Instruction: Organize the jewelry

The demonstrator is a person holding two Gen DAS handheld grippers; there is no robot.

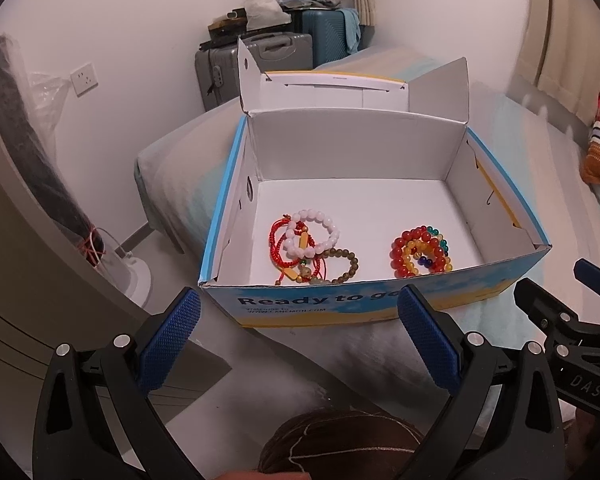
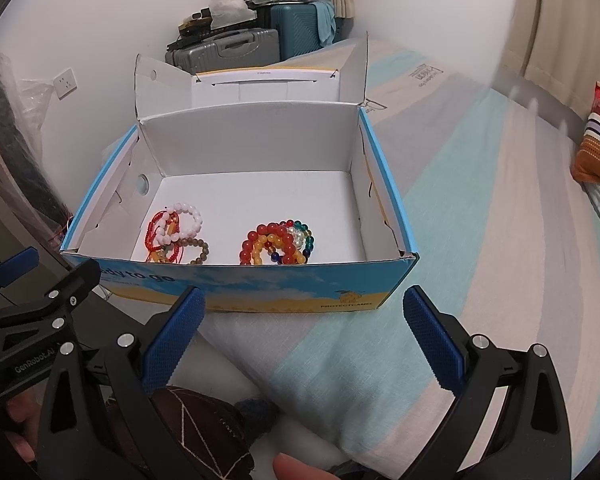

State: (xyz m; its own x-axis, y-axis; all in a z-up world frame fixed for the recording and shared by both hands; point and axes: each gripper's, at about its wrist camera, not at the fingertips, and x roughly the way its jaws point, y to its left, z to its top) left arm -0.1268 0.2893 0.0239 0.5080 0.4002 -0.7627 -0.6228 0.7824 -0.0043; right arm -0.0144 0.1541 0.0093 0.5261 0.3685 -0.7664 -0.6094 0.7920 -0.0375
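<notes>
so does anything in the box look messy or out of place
Yes. In the cardboard box, the left pile is tangled: a white bead bracelet, red cords and a brown bead bracelet overlap. The colourful bead bracelets on the right lie in a tighter stack. Nothing has spilled outside.

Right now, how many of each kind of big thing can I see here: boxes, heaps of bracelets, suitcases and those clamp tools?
Cardboard box: 1
Heaps of bracelets in the box: 2, the left heap and the right heap
Suitcases by the wall: 2, a grey suitcase and a teal suitcase
Hand-held grippers: 2, the left hand-held gripper and the right hand-held gripper, both open and empty
Total: 7
</notes>
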